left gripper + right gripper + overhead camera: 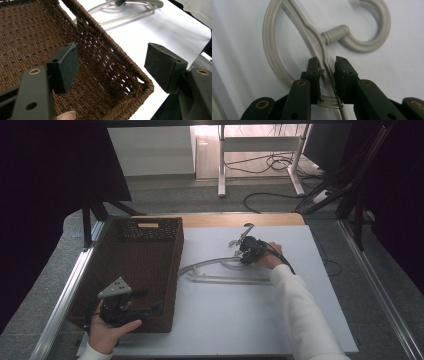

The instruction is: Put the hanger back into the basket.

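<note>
A pale grey plastic hanger (227,280) lies flat on the white table top (250,320), right of a brown woven basket (176,255). My right gripper (248,252) reaches down onto the hanger's neck. In the right gripper view the jaws (328,66) stand on either side of the thin arm just below the hook (372,37), pressed close on it. My left gripper (150,300) hovers at the basket's near right corner. Its jaws (111,62) are wide open with nothing between them, above the basket's rim (100,32). The hanger (130,15) lies farther off.
The basket's inside looks bare. A wooden strip (225,219) borders the table's far edge and metal rails (65,295) run along both sides. Cables (272,165) and a desk frame stand on the floor beyond.
</note>
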A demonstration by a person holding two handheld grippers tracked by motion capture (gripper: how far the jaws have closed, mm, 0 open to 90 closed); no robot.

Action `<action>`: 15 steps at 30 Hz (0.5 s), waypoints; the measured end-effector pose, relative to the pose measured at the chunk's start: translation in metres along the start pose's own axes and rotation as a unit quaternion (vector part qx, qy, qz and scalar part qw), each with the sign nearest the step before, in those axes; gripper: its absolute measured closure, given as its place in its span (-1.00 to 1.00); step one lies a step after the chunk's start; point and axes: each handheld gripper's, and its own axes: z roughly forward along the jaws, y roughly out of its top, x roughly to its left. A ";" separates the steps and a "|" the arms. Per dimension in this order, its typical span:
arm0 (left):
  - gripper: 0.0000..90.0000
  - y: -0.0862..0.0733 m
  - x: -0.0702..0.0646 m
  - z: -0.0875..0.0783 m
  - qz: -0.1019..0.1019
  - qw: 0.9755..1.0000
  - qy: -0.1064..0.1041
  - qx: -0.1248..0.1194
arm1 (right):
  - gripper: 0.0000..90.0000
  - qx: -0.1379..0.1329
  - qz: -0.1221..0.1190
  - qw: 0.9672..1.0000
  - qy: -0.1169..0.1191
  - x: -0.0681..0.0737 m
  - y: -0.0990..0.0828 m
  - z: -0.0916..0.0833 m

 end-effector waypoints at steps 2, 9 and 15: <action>-0.40 0.000 0.000 0.000 0.001 1.000 0.000 0.001 | 0.66 0.005 -0.004 1.000 0.000 0.000 0.001 0.000; -0.40 -0.001 0.001 0.000 0.000 1.000 0.001 0.000 | 0.70 0.009 -0.031 0.999 0.002 0.000 0.003 0.000; -0.40 -0.001 0.001 0.000 0.000 1.000 0.002 -0.001 | 0.74 0.013 -0.053 0.998 -0.004 0.001 0.004 0.000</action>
